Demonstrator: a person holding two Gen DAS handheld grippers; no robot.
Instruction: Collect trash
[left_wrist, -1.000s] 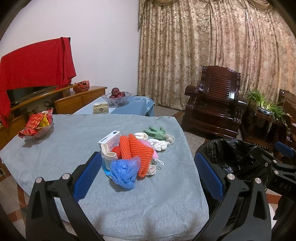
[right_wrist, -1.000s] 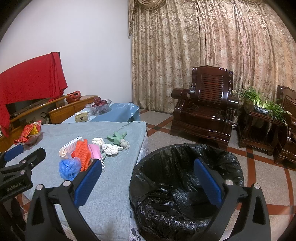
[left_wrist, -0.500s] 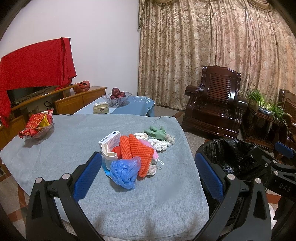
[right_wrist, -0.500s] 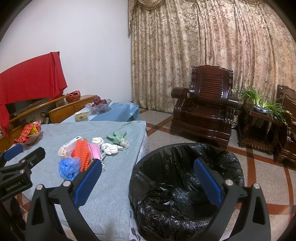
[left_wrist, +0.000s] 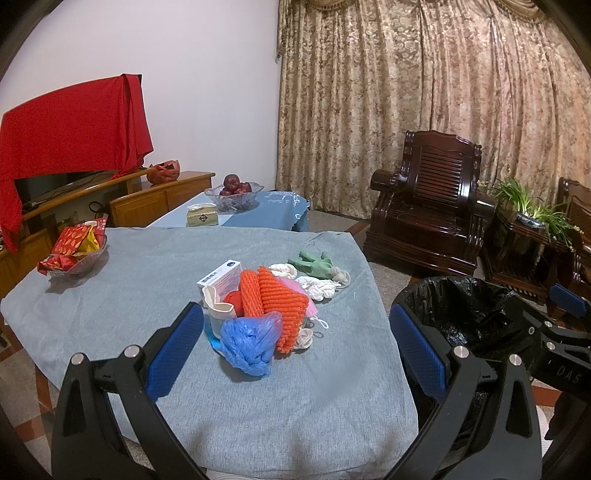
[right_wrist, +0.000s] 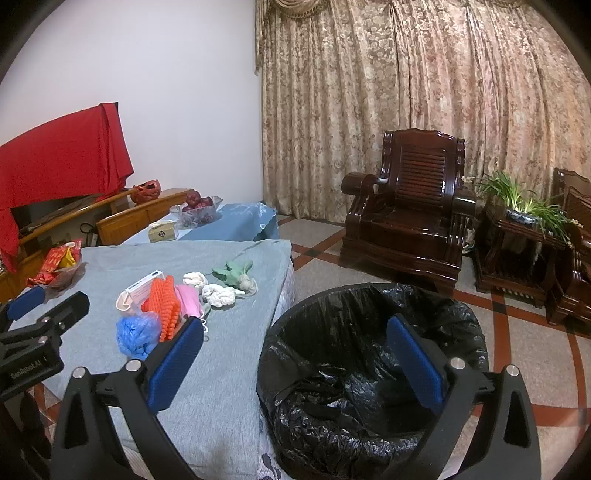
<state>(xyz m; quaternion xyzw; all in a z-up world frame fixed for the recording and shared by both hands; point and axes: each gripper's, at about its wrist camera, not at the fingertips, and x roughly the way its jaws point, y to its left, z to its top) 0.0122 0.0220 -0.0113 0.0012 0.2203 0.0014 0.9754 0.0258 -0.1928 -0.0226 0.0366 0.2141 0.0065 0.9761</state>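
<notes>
A pile of trash lies on the grey-clothed table (left_wrist: 110, 295): a crumpled blue plastic bag (left_wrist: 249, 341), orange foam netting (left_wrist: 275, 301), a white box (left_wrist: 219, 277), white crumpled tissues (left_wrist: 317, 286) and a green glove (left_wrist: 314, 262). The pile also shows in the right wrist view, with the blue bag (right_wrist: 136, 334) nearest. A bin lined with a black bag (right_wrist: 369, 380) stands on the floor right of the table. My left gripper (left_wrist: 295, 354) is open and empty, above the table just short of the pile. My right gripper (right_wrist: 295, 363) is open and empty over the bin's near rim.
A glass bowl of red snack packets (left_wrist: 75, 251) sits at the table's far left. A low table with a fruit bowl (left_wrist: 236, 192) and a tissue box stands behind. A dark wooden armchair (left_wrist: 428, 218) and a plant stand (right_wrist: 517, 236) are beyond the bin.
</notes>
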